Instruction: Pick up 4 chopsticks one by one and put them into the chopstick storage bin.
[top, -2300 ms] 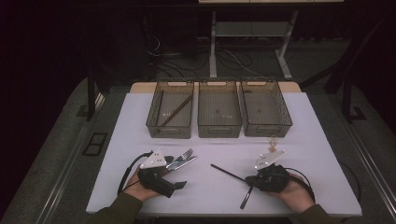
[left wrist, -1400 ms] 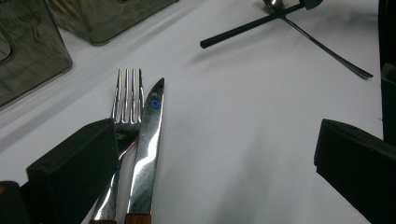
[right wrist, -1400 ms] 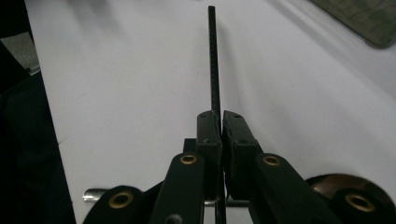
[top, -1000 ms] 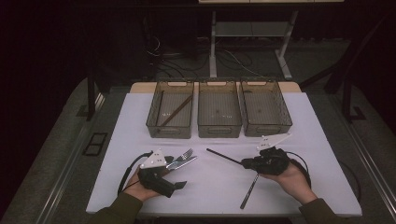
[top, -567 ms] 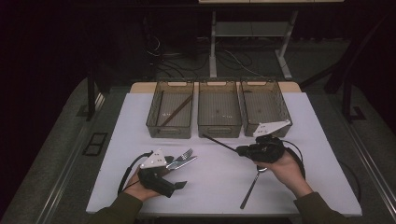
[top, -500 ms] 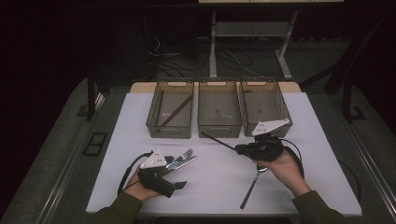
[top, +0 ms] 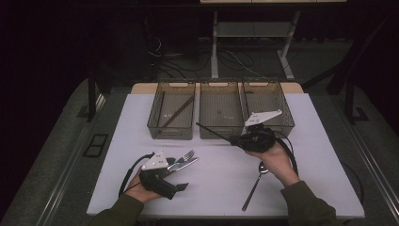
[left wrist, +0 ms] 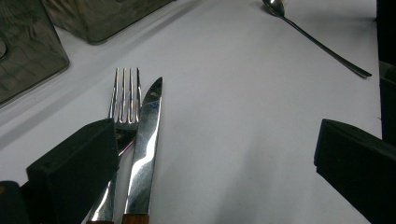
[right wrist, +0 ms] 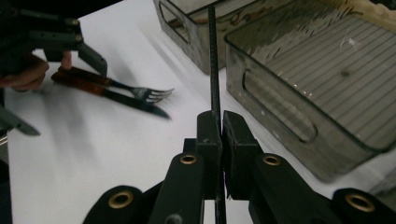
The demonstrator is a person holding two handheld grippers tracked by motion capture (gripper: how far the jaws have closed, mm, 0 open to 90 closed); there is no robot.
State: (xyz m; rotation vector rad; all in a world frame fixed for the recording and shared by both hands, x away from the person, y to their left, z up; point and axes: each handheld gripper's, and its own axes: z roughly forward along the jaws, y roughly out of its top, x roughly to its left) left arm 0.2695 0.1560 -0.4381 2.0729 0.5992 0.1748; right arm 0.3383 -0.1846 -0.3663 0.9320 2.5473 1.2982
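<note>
Since the earlier high views: right gripper (top: 234, 139) lifted off the tabletop and carried up and forward toward the bins, black chopstick (top: 212, 132) going along with it; left gripper (top: 184, 175) unmoved.

Nearest the table's front edge: left gripper resting low on the white table (top: 216, 188), jaws spread wide apart, nothing between them. Just beyond and beside its one jaw: fork (left wrist: 124, 98) and knife (left wrist: 145, 140) lying side by side, touching or nearly so, wooden handles toward the hand. Off to the right, flat on the table: long-handled spoon (top: 254, 186), partly under the right forearm.

Farther on, raised above the table: right gripper clamped tight on the chopstick, pads pressed flat against it near one end, the rest jutting out ahead toward the middle bin (top: 219, 132). At the back, three smoky clear bins in a row; in the left bin (top: 169, 132), a brown chopstick (top: 178, 112) lying aslant; beside the middle one, the right bin (top: 285, 123).
</note>
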